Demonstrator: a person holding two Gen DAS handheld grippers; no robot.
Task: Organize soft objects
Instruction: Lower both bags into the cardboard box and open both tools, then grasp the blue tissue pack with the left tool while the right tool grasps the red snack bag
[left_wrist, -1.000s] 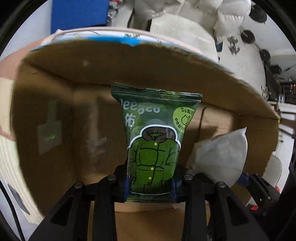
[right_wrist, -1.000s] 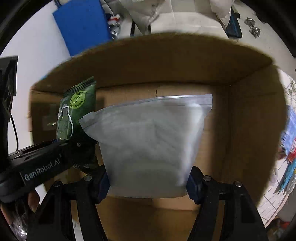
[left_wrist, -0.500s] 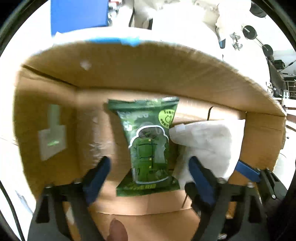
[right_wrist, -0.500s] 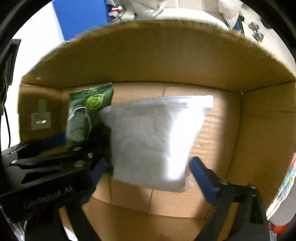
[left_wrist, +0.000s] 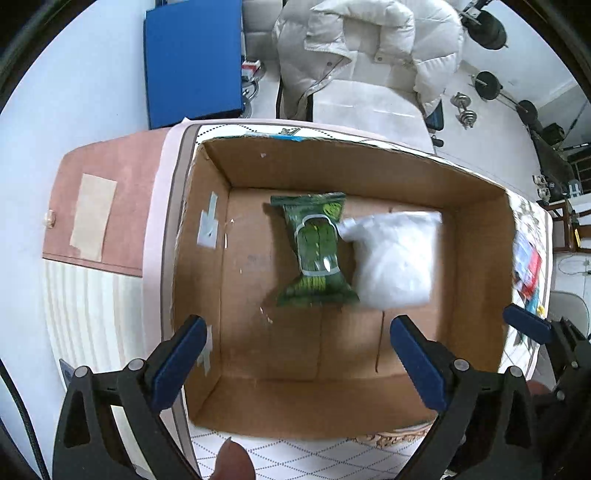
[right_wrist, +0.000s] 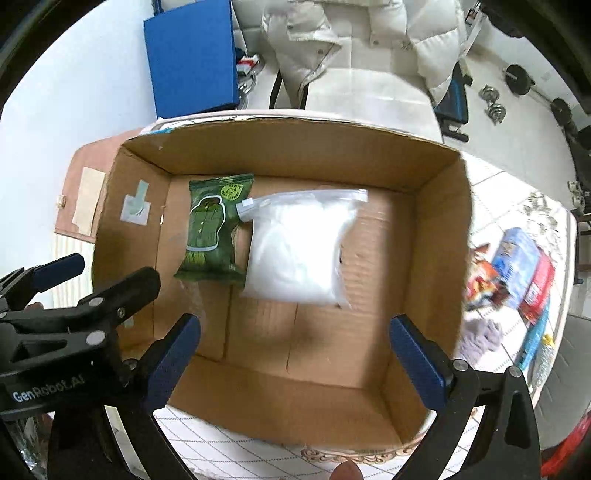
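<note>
An open cardboard box (left_wrist: 207, 369) sits on a worktop (right_wrist: 495, 192) covered with a patterned cloth. On the box floor, centre of both views, a green wipes packet (left_wrist: 314, 251) lies flat, touching a clear zip bag of white padding (left_wrist: 395, 266) just to its right. The left gripper (left_wrist: 295, 365) and right gripper (right_wrist: 293, 363) hover above the box's near edge at the bottom of frame, jaws spread wide and holding nothing. A white puffer jacket (left_wrist: 369, 48) drapes over a chair at upper centre.
</note>
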